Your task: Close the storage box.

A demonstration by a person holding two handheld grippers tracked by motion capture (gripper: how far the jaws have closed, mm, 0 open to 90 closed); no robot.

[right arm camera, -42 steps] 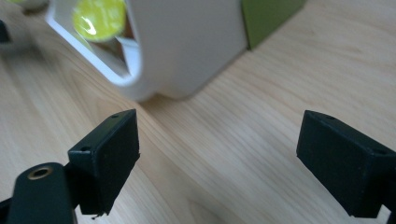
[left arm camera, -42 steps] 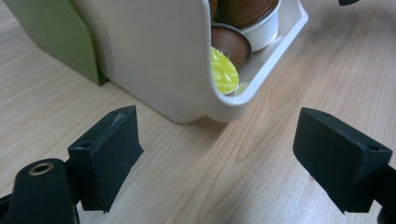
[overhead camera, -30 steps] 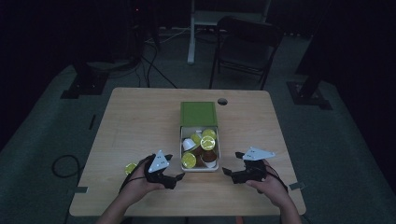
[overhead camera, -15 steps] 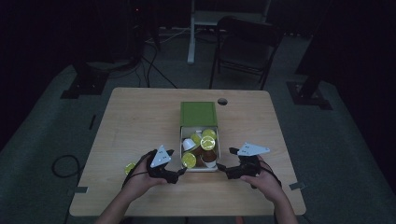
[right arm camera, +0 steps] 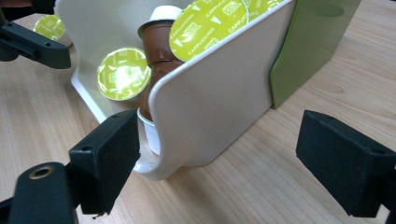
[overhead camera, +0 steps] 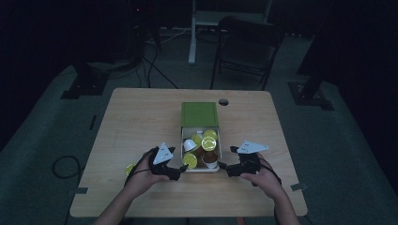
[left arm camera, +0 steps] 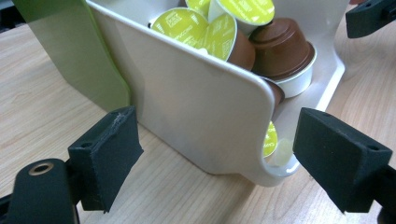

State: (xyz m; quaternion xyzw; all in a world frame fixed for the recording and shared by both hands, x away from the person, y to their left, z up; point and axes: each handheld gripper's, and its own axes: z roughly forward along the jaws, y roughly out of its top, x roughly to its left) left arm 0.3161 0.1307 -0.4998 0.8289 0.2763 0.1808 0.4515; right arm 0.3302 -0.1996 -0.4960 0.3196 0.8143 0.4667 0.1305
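White tray (overhead camera: 200,169) of capsules (overhead camera: 209,143) is being flanked at the near surface (overhead camera: 141,112) edge. Left tongs (left arm camera: 212,156) and right tongs (right arm camera: 219,154) are being held wide open, nothing gripped. A stray capsule (overhead camera: 129,168) is being shown left of the left hand (overhead camera: 141,176) in the high view.

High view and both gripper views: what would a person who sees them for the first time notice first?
First, the white tray of coffee capsules, drawn out of its green sleeve at the middle of the wooden table. Next, the left gripper and the right gripper at its two sides, both with jaws open.
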